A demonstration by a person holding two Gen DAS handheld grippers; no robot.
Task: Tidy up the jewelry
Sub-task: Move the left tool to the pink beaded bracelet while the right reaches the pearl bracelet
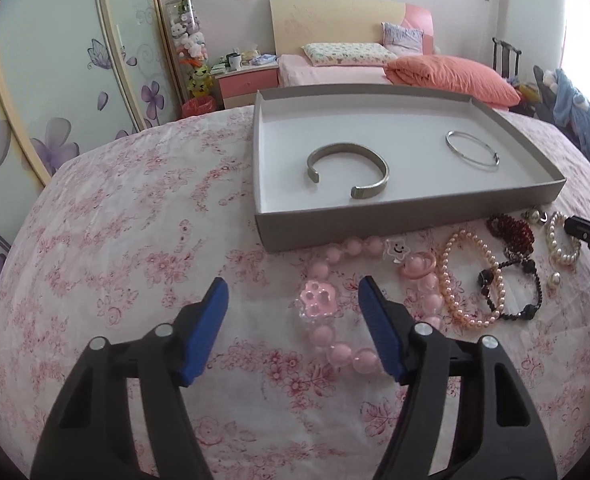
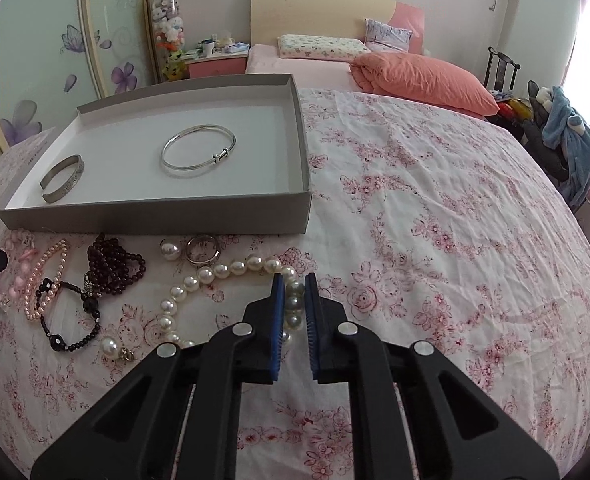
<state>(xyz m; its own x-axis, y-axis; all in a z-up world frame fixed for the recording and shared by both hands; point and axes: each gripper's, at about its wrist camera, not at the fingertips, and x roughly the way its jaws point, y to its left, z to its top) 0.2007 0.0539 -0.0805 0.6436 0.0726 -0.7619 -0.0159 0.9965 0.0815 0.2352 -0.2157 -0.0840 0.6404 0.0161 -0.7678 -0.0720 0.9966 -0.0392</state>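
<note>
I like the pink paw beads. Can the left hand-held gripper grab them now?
Probably yes. The left hand-held gripper is open just above the pink bead bracelet, with its paw charm between the fingers and nothing in the way.

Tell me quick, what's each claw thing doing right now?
Left gripper: open, holding nothing, above the pink bead bracelet.
Right gripper: shut on the white pearl strand.
</note>
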